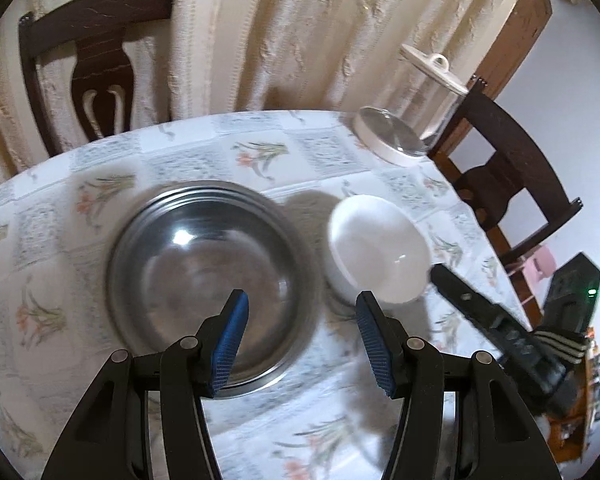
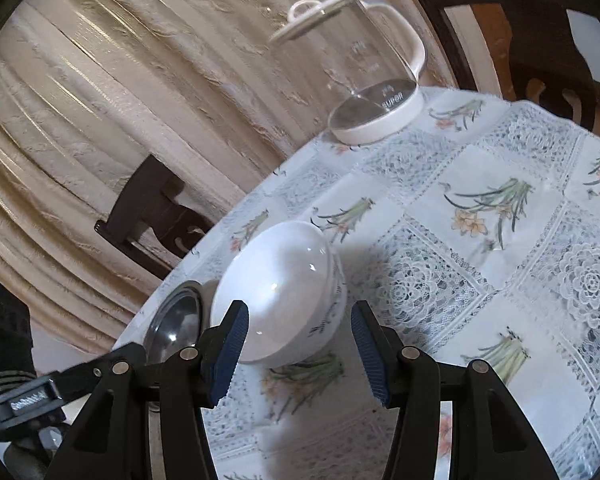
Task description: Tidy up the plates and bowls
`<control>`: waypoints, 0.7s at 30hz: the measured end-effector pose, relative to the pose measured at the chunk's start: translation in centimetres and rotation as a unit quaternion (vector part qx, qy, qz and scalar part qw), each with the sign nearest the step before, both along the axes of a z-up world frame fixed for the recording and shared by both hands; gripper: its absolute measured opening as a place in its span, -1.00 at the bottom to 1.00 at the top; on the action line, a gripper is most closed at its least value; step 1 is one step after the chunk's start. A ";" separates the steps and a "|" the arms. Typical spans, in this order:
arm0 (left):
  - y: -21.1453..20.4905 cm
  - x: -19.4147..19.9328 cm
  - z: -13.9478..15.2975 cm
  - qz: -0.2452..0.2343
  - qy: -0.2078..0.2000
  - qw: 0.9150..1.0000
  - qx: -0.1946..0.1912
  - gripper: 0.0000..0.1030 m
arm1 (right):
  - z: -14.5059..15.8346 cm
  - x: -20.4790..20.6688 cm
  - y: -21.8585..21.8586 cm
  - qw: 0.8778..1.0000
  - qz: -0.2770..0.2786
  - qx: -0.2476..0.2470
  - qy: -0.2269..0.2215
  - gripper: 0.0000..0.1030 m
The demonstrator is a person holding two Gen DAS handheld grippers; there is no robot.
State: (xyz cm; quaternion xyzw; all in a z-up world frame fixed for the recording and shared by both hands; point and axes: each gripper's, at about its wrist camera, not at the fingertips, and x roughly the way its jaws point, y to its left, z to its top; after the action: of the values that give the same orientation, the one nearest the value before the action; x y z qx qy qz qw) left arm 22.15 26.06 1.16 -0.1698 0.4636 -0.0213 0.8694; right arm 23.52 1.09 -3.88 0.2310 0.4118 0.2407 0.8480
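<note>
A steel bowl (image 1: 208, 276) sits on the flowered tablecloth, and a white bowl (image 1: 376, 248) stands just to its right. My left gripper (image 1: 300, 312) hovers open above the near edge of both, its left finger over the steel bowl's rim. In the right wrist view the white bowl (image 2: 280, 292) lies straight ahead, with the steel bowl (image 2: 176, 320) behind it at the left. My right gripper (image 2: 298, 320) is open, its fingers on either side of the white bowl's near side, holding nothing. The right gripper's body (image 1: 500, 320) shows at the right in the left wrist view.
A glass kettle with a white lid (image 1: 412, 120) (image 2: 360, 80) stands at the table's far edge. Dark wooden chairs (image 1: 84, 64) (image 1: 512, 184) ring the round table (image 2: 480, 240). A cream curtain (image 1: 280, 32) hangs behind.
</note>
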 end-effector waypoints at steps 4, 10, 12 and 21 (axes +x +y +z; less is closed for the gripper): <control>-1.0 1.2 -0.1 -0.003 -0.004 1.000 -0.001 0.11 | -0.7 0.6 -0.2 1.000 0.003 -0.003 0.009 0.10; -1.8 3.0 -0.2 -0.008 -0.008 1.000 0.009 0.11 | -1.7 1.3 -0.4 1.000 0.007 0.002 0.026 0.10; -2.0 3.8 -0.3 -0.006 -0.013 1.000 0.015 0.11 | -1.8 1.4 0.0 1.000 0.013 0.000 0.027 0.10; -1.8 7.3 -1.7 0.000 -0.007 0.999 0.035 0.11 | -2.7 1.9 0.7 0.999 0.028 -0.005 0.032 0.10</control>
State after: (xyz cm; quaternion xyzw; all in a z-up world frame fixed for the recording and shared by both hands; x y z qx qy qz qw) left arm 29.42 24.24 -0.51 -0.1390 0.4578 -0.0067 0.8781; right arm 25.38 1.75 -6.55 0.2231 0.4461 0.2545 0.8285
